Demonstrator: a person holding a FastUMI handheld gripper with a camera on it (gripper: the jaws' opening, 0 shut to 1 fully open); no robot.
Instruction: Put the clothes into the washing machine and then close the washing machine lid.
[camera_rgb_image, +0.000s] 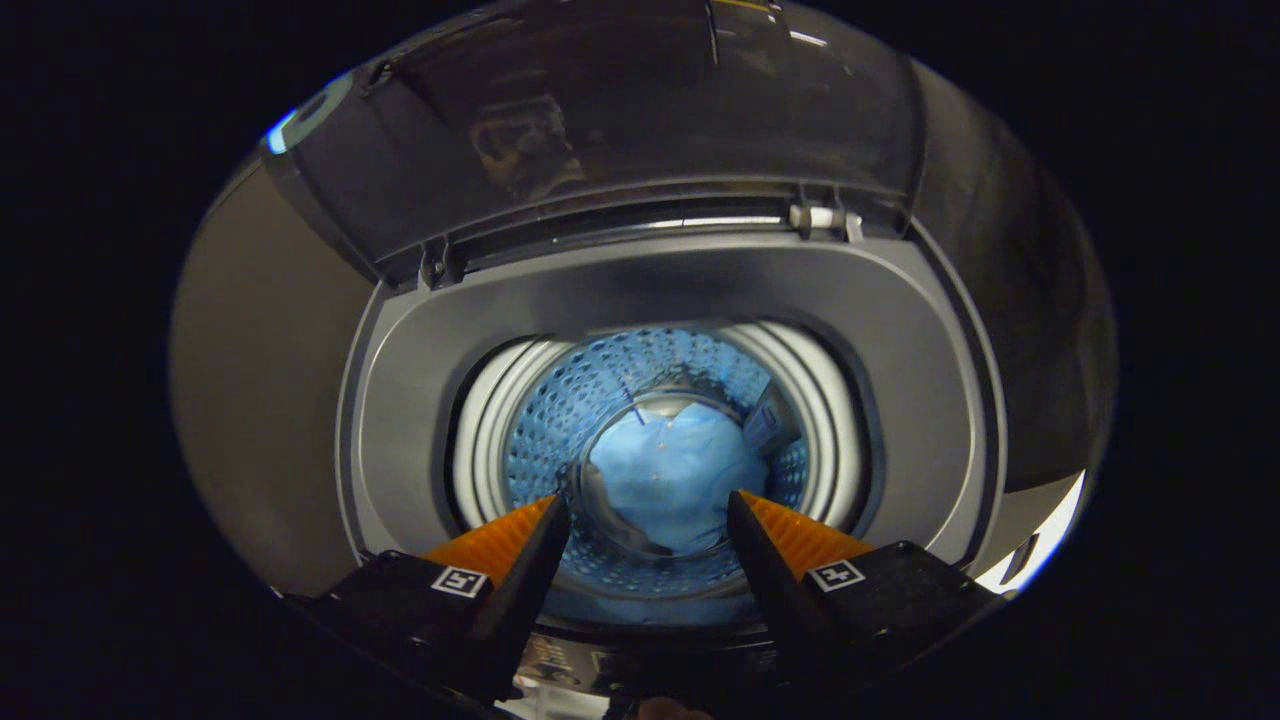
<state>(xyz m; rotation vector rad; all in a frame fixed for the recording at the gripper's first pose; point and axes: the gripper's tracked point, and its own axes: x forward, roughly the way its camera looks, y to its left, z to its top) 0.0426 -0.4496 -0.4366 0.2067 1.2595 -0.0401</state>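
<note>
clothes, a pale blue bundle, already lie at the bottom of the perforated drum of the washing machine, seen between the spread, empty fingers of the gripper, so only the raised lid seems left to close.

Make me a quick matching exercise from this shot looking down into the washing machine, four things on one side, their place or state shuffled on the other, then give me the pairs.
Things
1. lid
2. blue garment
3. drum
4. gripper

Place or state
A. perforated wall ringing the garment
B. raised, standing behind the opening
C. fingers apart, holding nothing, above the opening
D. lying at the bottom of the drum

Pairs: 1-B, 2-D, 3-A, 4-C
</note>
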